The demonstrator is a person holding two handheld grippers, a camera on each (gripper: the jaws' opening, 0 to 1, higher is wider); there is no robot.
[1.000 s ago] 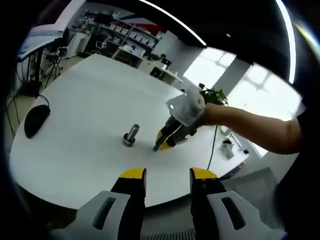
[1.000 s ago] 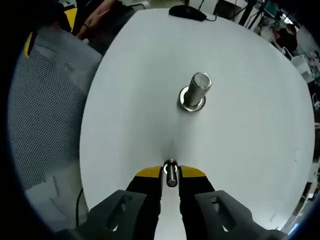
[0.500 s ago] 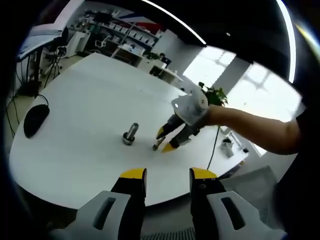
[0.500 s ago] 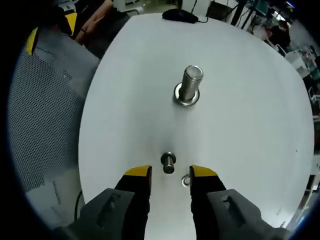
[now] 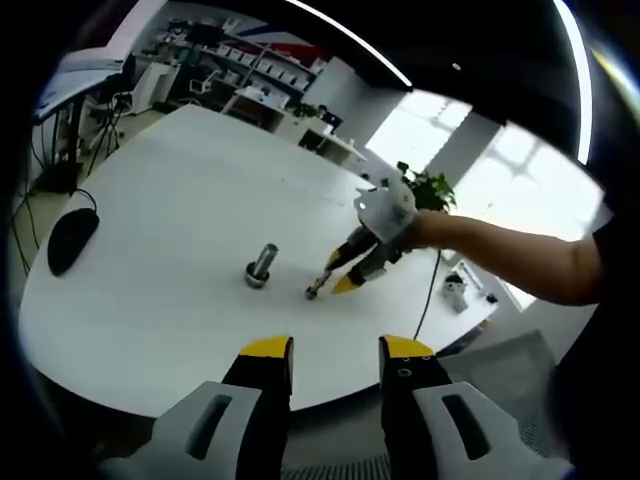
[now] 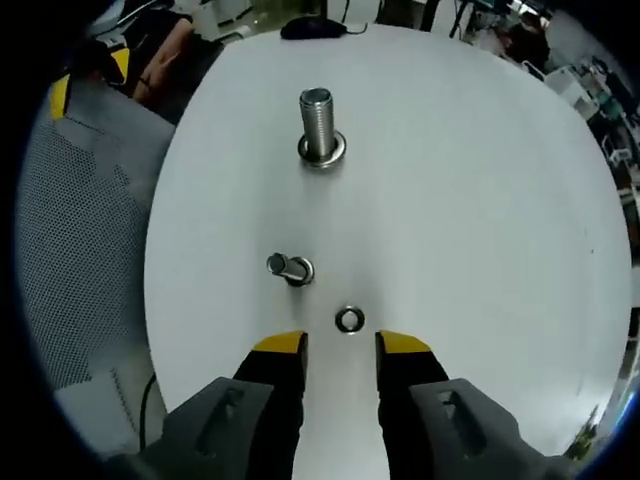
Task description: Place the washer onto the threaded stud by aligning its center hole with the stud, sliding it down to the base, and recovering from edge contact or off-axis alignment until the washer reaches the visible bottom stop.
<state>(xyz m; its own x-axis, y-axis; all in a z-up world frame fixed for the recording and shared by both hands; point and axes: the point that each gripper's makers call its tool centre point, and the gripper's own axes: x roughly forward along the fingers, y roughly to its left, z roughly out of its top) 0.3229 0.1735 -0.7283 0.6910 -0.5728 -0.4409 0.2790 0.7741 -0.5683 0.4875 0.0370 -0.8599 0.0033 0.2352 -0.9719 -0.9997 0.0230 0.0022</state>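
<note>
On the round white table we see three metal pieces in the right gripper view: a large upright threaded steel stud with a ring at its base, a smaller steel stud nearer to us, and a small flat steel washer lying loose on the tabletop. The washer sits just ahead of our right gripper, apart from both studs, nearer to the small one. Our right gripper's yellow-tipped jaws stand spread with nothing between them, hovering over the near part of the table.

From the left gripper view, our left gripper is held back off the near edge of the table, its jaws likewise parted and empty. Across the table, the right gripper reaches in from the right on a bare forearm, its tips close above the small stud, with the large stud a little to the left.

A black computer mouse with its cord rests near the table's left edge. Beyond the table lie shelving with boxes, a potted green plant and bright windows. A grey mesh chair back stands beside the table in the right gripper view.
</note>
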